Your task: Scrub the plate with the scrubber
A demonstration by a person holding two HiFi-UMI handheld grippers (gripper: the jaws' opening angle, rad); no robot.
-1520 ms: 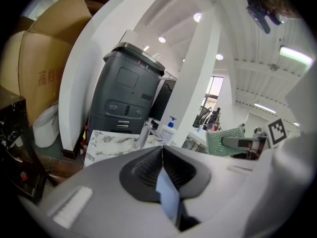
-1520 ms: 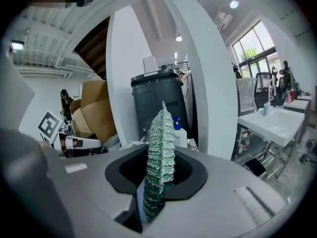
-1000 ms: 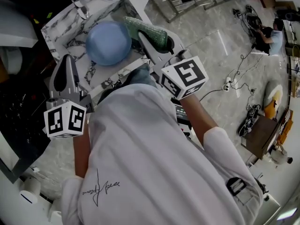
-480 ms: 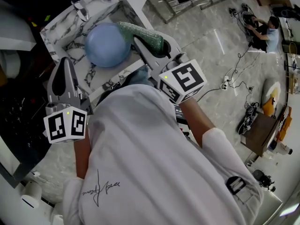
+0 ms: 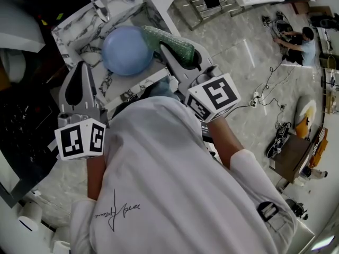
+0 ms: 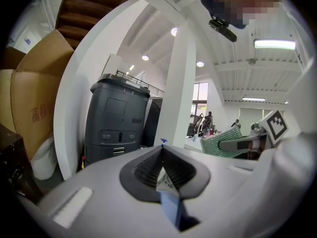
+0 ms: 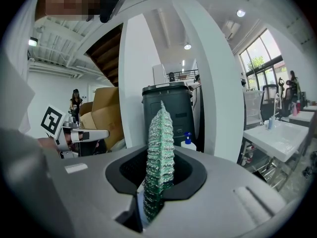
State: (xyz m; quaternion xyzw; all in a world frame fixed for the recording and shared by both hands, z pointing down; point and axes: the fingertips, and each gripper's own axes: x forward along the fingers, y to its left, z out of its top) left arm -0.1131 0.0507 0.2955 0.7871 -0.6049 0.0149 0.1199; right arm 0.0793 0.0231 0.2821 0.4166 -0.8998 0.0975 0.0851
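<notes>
Right gripper (image 7: pixel 159 155): clamping the green scrubber (image 5: pixel 168 40) by the blue plate (image 5: pixel 126 52)'s right rim.
Left gripper (image 6: pixel 162 148): hanging closed, gripping nothing.

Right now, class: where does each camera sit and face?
Head view: on the head, steeply down at the plate; shirt, arms, left claw, right claw show.
Left gripper view: on the left claw, facing out toward a grey bin; own shut jaws.
Right gripper view: on the right claw, along its jaws clamping the scrubber.
Shared: all three show the scrubber.
</notes>
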